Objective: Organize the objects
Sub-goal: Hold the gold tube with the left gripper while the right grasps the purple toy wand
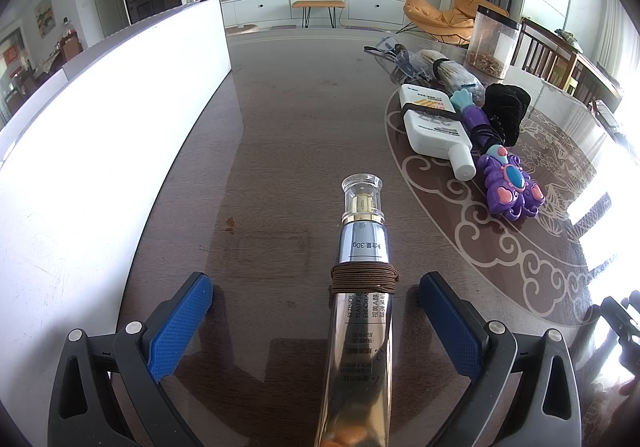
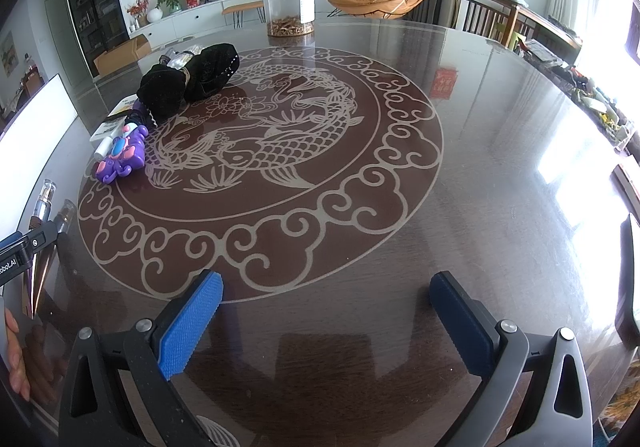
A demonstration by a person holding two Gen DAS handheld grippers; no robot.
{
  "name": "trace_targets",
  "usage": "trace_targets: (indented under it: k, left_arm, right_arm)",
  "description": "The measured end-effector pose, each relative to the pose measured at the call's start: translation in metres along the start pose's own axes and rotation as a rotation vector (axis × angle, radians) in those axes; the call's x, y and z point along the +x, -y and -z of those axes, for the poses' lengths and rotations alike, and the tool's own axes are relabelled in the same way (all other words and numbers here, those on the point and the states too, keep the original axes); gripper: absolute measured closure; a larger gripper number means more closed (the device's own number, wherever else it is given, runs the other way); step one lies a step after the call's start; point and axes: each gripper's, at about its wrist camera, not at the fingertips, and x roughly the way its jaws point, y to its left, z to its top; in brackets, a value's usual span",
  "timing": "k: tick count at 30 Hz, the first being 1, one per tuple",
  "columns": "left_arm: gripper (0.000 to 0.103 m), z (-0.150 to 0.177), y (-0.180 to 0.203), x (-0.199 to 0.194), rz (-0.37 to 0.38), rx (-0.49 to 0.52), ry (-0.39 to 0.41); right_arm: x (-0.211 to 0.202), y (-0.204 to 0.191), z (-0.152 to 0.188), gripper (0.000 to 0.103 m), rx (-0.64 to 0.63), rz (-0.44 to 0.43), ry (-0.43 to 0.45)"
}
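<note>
A gold and silver eye-cream tube (image 1: pixel 362 287) with a clear cap and a brown elastic band wound round it lies on the glossy table between the blue pads of my left gripper (image 1: pixel 316 307). The gripper is open and neither pad touches the tube. Farther right lie a white bottle (image 1: pixel 434 127), a purple toy (image 1: pixel 508 183), a black cloth bundle (image 1: pixel 506 111) and a tied bundle of sticks (image 1: pixel 452 73). My right gripper (image 2: pixel 326 311) is open over bare table with nothing between its fingers. The tube (image 2: pixel 42 207) shows at that view's left edge beside the left gripper's body.
A tall white board (image 1: pixel 100 151) stands along the table's left side. A clear canister (image 2: pixel 288 3) with dried bits stands at the far side. The table centre bears a fish inlay (image 2: pixel 260 139). A person's hand (image 2: pixel 16 351) is at the lower left. Wooden chairs stand right.
</note>
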Motion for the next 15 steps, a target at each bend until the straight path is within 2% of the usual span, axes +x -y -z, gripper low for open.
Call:
trace_targets:
  k: [3, 8, 10, 12, 14, 15]
  left_arm:
    - [0.0, 0.0, 0.0, 0.0, 0.0, 0.0, 0.0]
    - [0.0, 0.0, 0.0, 0.0, 0.0, 0.0, 0.0]
    - [0.0, 0.0, 0.0, 0.0, 0.0, 0.0, 0.0]
    - [0.0, 0.0, 0.0, 0.0, 0.0, 0.0, 0.0]
    - [0.0, 0.0, 0.0, 0.0, 0.0, 0.0, 0.0]
    - [0.0, 0.0, 0.0, 0.0, 0.0, 0.0, 0.0]
  right_arm:
    - [0.001, -0.016, -0.02, 0.0, 0.017, -0.078, 0.005]
    - [0.004, -0.085, -0.07, 0.002, -0.084, -0.255, 0.037]
    - [0.016, -0.113, -0.087, 0.016, -0.128, -0.288, 0.003]
    - [0.028, -0.135, -0.099, 0.028, -0.167, -0.278, -0.018]
    - [0.042, -0.149, -0.103, 0.032, -0.207, -0.277, -0.056]
    - [0.048, -0.149, -0.103, 0.04, -0.207, -0.298, -0.078]
